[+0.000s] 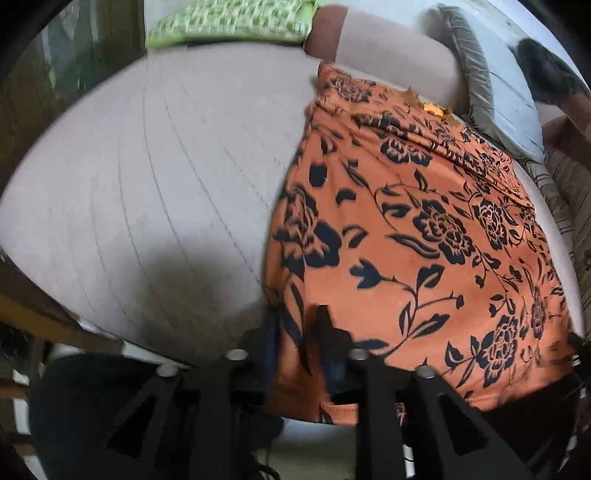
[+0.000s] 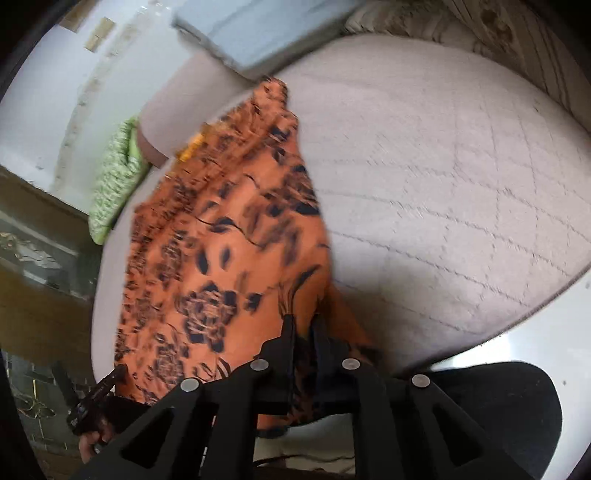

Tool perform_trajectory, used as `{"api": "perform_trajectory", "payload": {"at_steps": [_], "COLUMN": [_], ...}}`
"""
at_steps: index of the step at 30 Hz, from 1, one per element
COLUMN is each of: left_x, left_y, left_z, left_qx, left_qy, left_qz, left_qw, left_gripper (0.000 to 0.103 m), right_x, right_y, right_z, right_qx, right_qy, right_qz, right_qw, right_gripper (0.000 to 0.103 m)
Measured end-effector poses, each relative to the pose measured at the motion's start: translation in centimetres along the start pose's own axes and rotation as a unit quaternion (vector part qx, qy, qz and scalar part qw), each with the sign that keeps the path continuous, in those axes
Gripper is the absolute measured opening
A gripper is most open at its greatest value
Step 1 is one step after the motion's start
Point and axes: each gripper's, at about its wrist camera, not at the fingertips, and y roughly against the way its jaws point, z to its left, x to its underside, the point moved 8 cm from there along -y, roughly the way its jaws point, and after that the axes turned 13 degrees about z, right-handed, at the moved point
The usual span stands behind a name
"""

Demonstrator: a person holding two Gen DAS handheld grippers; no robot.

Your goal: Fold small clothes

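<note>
- Quilted pale mattress point(image 1: 155, 177) fills most of both wrist views, its stitched lines running across a bare stretch beside the cloth; a white wall point(image 2: 55, 92) rises behind it.
- Spread on the mattress lies the orange garment point(image 1: 424, 229) with black roses and leaves, flat for most of its length and rumpled into folds at its far end. Its near hem hangs over the mattress edge, towards the grippers.
- Beyond the far end of the garment sits a grey pillow point(image 1: 491, 96), and off to the side of that end a green-and-white patterned cushion point(image 1: 229, 18) lies at the mattress edge.
- Right gripper point(image 2: 304, 325) has its two black fingers nearly together, with a pinch of the garment's near corner gathered between them; the cloth rises in a taut ridge up to the fingers. This view is blurred.
- Left gripper point(image 1: 291, 332) stands at the other near corner of the garment. Its fingers are a little apart, with the hem lying between them, one finger over the cloth and the other beside its edge; whether the pads press on the cloth cannot be told.
</note>
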Motion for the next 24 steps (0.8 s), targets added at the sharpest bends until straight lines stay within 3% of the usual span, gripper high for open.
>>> {"api": "perform_trajectory", "payload": {"at_steps": [1,3,5,6,7,8,9,11,14,18,21,24], "left_x": [0.0,-0.4,-0.4,-0.3,-0.1,0.1,0.0,0.0,-0.4,-2.8,-6.8,-13.7], "left_y": [0.3,0.9,0.5,-0.1,-0.7,-1.0,-0.8,-0.6,0.3,3.2,6.0,8.3], "left_z": [-0.1,-0.5,-0.9,-1.1,-1.3,-1.6,-1.7,-1.9,-1.8,-2.6,-3.7,-6.0], "left_qx": [0.008,-0.003,-0.024,-0.027,-0.029,-0.035,-0.032,-0.02,0.025,0.088,0.106,0.124], "left_qy": [0.001,-0.002,-0.017,-0.027,-0.036,-0.044,-0.047,-0.049,-0.037,-0.036,-0.052,-0.078], "left_qz": [-0.006,-0.037,-0.041,-0.028,-0.013,-0.009,-0.012,-0.003,0.004,-0.013,-0.039,-0.063], "left_qw": [1.0,0.9993,0.9987,0.9989,0.9988,0.9984,0.9983,0.9986,0.999,0.9954,0.9922,0.9872], "left_gripper": [0.052,0.075,0.077,0.073,0.039,0.029,0.01,0.006,0.006,0.006,0.006,0.006], "right_x": [0.0,-0.2,-0.5,-0.6,-0.4,-0.4,-0.2,0.0,0.0,-2.0,-6.1,-12.3], "right_y": [0.3,0.4,-0.1,-1.0,-2.1,-2.8,-3.4,-3.7,-2.7,0.2,2.8,4.7], "right_z": [0.1,0.2,0.4,1.1,1.4,1.5,1.3,1.1,1.7,3.2,4.9,7.3], "right_qx": [0.008,0.033,0.032,0.024,0.013,0.011,0.006,-0.032,-0.099,-0.19,-0.248,-0.276], "right_qy": [0.007,0.012,0.017,0.02,0.023,0.022,0.015,-0.003,-0.011,-0.016,-0.015,0.005], "right_qz": [-0.008,-0.023,-0.022,-0.005,0.019,0.031,0.041,0.054,0.066,0.05,0.023,-0.01], "right_qw": [1.0,0.999,0.999,1.0,0.999,0.999,0.999,0.998,0.993,0.98,0.968,0.961], "right_gripper": [0.026,0.09,0.09,0.089,0.087,0.072,0.035,0.01,0.007,0.007,0.007,0.007]}}
